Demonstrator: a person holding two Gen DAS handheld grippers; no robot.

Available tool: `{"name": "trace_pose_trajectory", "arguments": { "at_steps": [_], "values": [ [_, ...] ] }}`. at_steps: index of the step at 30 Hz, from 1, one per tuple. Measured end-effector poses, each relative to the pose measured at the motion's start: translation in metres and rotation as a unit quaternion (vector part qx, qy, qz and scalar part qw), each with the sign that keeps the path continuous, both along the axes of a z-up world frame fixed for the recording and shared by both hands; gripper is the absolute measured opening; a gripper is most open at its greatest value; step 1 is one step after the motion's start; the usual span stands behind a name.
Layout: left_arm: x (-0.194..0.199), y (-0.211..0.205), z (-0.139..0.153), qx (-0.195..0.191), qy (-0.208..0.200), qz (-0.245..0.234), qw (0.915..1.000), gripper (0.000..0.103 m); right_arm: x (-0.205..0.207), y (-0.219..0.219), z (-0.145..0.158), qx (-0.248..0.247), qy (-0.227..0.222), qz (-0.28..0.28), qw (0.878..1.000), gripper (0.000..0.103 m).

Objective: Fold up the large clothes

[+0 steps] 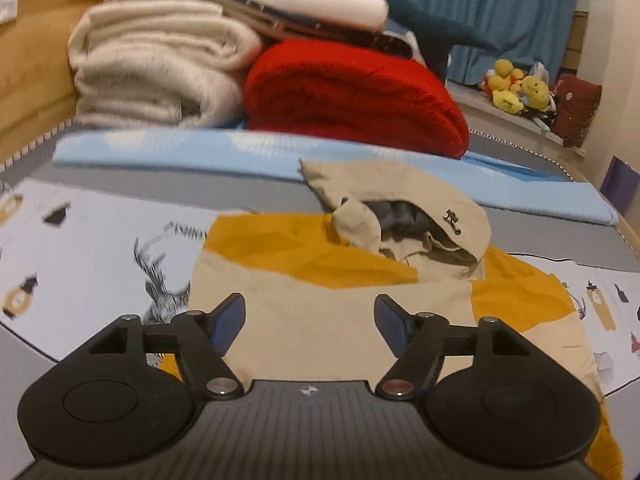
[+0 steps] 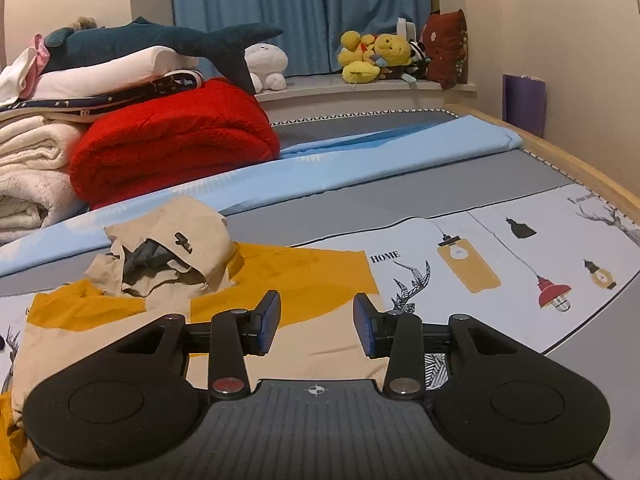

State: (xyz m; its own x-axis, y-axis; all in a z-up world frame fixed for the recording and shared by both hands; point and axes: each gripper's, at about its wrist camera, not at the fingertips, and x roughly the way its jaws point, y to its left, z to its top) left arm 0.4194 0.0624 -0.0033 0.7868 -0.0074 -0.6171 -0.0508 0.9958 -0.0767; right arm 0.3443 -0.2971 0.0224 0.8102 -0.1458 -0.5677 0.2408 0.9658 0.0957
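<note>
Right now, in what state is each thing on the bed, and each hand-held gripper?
Jacket: lying spread on the bed, hood crumpled, not held.
Red blanket: folded.
White blankets: folded, stacked.
Blue sheet: lying flat.
Shark toy: lying atop the stack.
Left hand-held gripper: open, empty.
Right hand-held gripper: open, empty.

The beige-and-mustard cloth hooded jacket (image 1: 320, 280) looks matt and lightly creased. The red folded blanket (image 2: 176, 140) is fuzzy fleece; the cream folded blanket (image 1: 156, 76) is soft, napped. The grippers' black plastic fingers (image 2: 268, 320) carry smooth blue pads.
</note>
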Motion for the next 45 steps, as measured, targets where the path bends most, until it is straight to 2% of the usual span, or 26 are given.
{"name": "trace_pose_trajectory", "arguments": {
  "at_steps": [7, 13, 19, 24, 29, 32, 37, 40, 43, 45],
  "values": [
    [-0.006, -0.006, 0.003, 0.018, -0.012, -0.009, 0.9997, 0.079, -0.003, -0.009, 0.000, -0.001, 0.003, 0.003, 1.000, 0.042],
    [-0.002, -0.010, 0.000, 0.005, -0.003, -0.015, 0.9999, 0.079, -0.002, -0.012, -0.001, -0.015, -0.005, -0.002, 1.000, 0.042],
    [0.003, -0.014, -0.004, 0.007, 0.000, -0.022, 0.9997, 0.079, -0.004, -0.013, 0.003, -0.031, -0.038, -0.008, 0.999, 0.042],
    [0.006, -0.013, -0.004, 0.004, 0.002, -0.022, 0.9998, 0.076, 0.000, -0.013, 0.004, -0.040, -0.044, -0.004, 0.998, 0.042],
    [0.008, -0.012, -0.005, 0.003, 0.005, -0.021, 0.9998, 0.066, 0.006, -0.012, 0.003, -0.036, -0.037, 0.007, 0.999, 0.042],
    [0.009, -0.011, -0.005, 0.002, 0.005, -0.023, 0.9997, 0.057, 0.010, -0.013, 0.003, -0.031, -0.035, 0.008, 0.999, 0.042],
    [0.010, -0.009, -0.001, 0.006, 0.003, -0.025, 0.9997, 0.016, 0.016, -0.011, 0.003, -0.026, -0.036, 0.010, 0.999, 0.042],
    [0.011, -0.010, 0.009, 0.029, 0.000, -0.031, 0.9991, 0.012, 0.018, -0.012, 0.005, -0.025, -0.039, 0.013, 0.999, 0.042],
    [0.027, -0.005, 0.021, 0.020, 0.001, -0.029, 0.9994, 0.012, 0.021, -0.017, 0.008, -0.025, -0.043, 0.005, 0.999, 0.042],
    [0.054, -0.003, 0.028, 0.018, -0.002, -0.028, 0.9994, 0.012, 0.024, -0.024, 0.008, -0.015, -0.040, -0.001, 0.999, 0.042]
  ]
}}
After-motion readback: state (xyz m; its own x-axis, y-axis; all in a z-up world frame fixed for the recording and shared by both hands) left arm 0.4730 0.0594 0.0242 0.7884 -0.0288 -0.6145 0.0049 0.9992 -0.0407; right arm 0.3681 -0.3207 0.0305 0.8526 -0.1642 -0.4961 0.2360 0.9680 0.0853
